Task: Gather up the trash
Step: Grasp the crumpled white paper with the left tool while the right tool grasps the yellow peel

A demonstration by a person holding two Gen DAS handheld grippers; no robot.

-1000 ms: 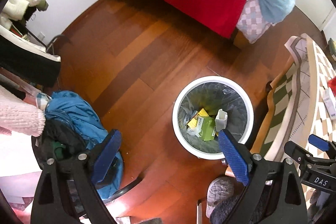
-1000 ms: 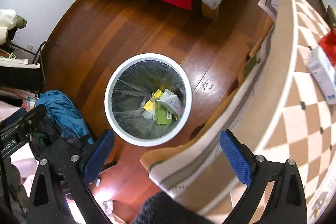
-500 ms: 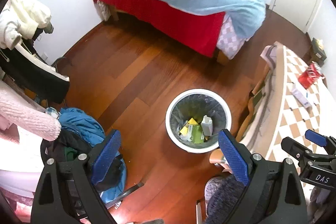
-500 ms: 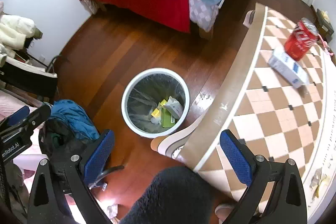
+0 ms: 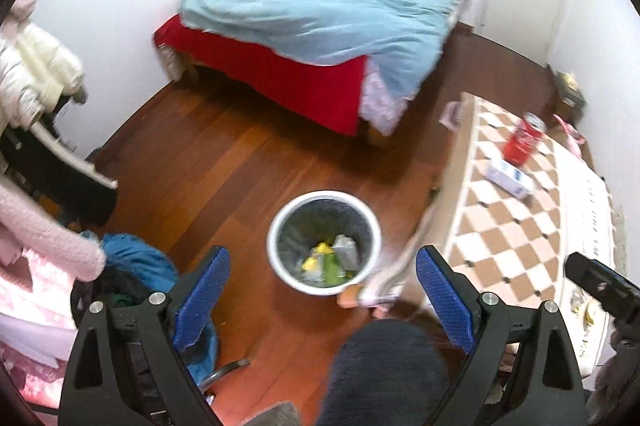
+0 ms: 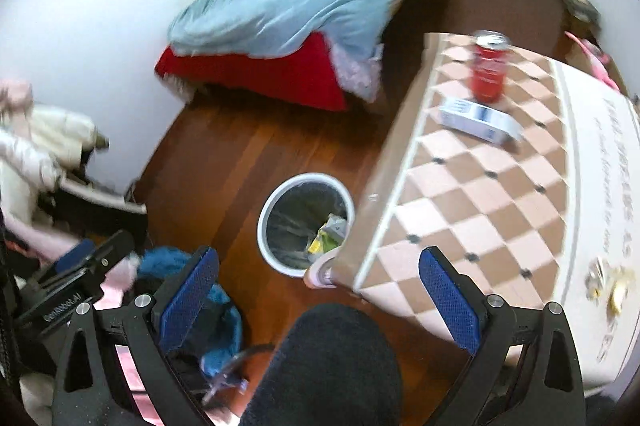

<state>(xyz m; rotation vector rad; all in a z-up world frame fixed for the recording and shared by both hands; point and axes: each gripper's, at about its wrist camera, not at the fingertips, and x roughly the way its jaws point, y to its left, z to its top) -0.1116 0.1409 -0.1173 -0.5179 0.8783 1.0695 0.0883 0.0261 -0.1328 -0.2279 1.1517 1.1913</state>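
Observation:
A white trash bin (image 5: 276, 226) with a clear liner stands on the wooden floor and holds yellow, green and white trash (image 5: 330, 260); it also shows in the right wrist view (image 6: 266, 210). On the checkered table (image 6: 480, 210) stand a red can (image 6: 489, 74) and a white-blue box (image 6: 478, 118), also seen in the left wrist view as the can (image 5: 524, 140) and the box (image 5: 508, 180). My left gripper (image 5: 322, 290) is open and empty, high above the bin. My right gripper (image 6: 320, 288) is open and empty, above the table's near edge.
A bed (image 5: 320, 26) with a blue duvet and red sheet lies beyond the bin. A chair with blue clothes (image 5: 136, 262) is at the left, coats (image 5: 36, 74) hang further left. Small wrappers (image 6: 608, 286) lie on the table's right. My dark knee (image 6: 332, 366) is below.
Both grippers have risen and pulled back from the bin, which now looks smaller. The table top with the can and box has come into view. Both stay open.

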